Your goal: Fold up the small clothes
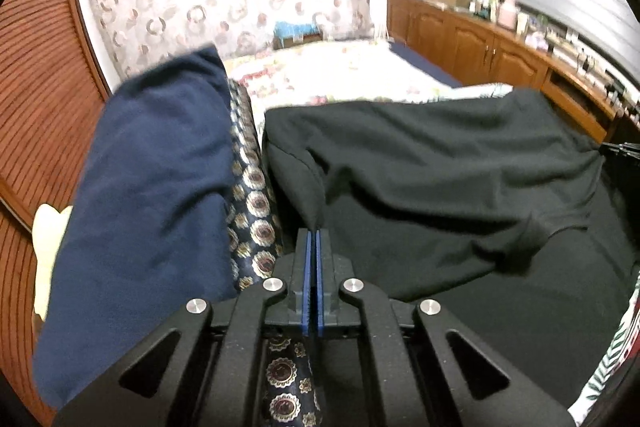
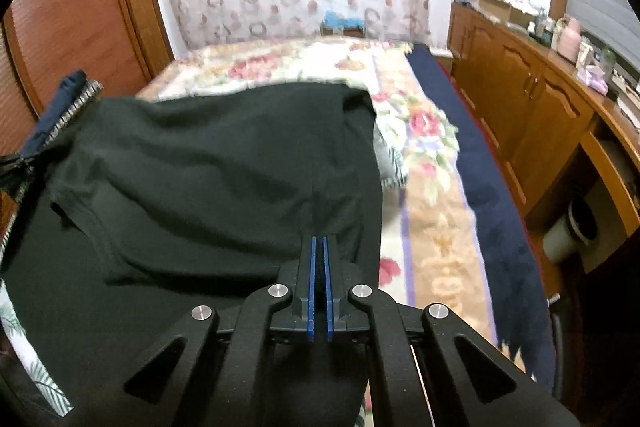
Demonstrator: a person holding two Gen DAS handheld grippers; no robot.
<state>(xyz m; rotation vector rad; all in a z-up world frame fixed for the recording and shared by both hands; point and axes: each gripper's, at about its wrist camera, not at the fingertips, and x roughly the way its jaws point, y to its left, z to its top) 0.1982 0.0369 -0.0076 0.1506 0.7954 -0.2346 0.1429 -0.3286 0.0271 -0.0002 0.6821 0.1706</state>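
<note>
While pinched, black garment lengthwise across both grippers.

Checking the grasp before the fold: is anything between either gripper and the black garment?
Nothing visible. The left gripper and right gripper are both shut on folds of the black garment, pads directly on the cloth.

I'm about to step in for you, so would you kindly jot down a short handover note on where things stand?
Left gripper: shut, pinching a fold of the black garment.
Right gripper: shut on the same black garment, near its right edge.
The garment lies spread and rumpled on the bed; a navy cloth sits to its left.
Done: both edges gripped. Left: the fold itself, not yet made.
</note>
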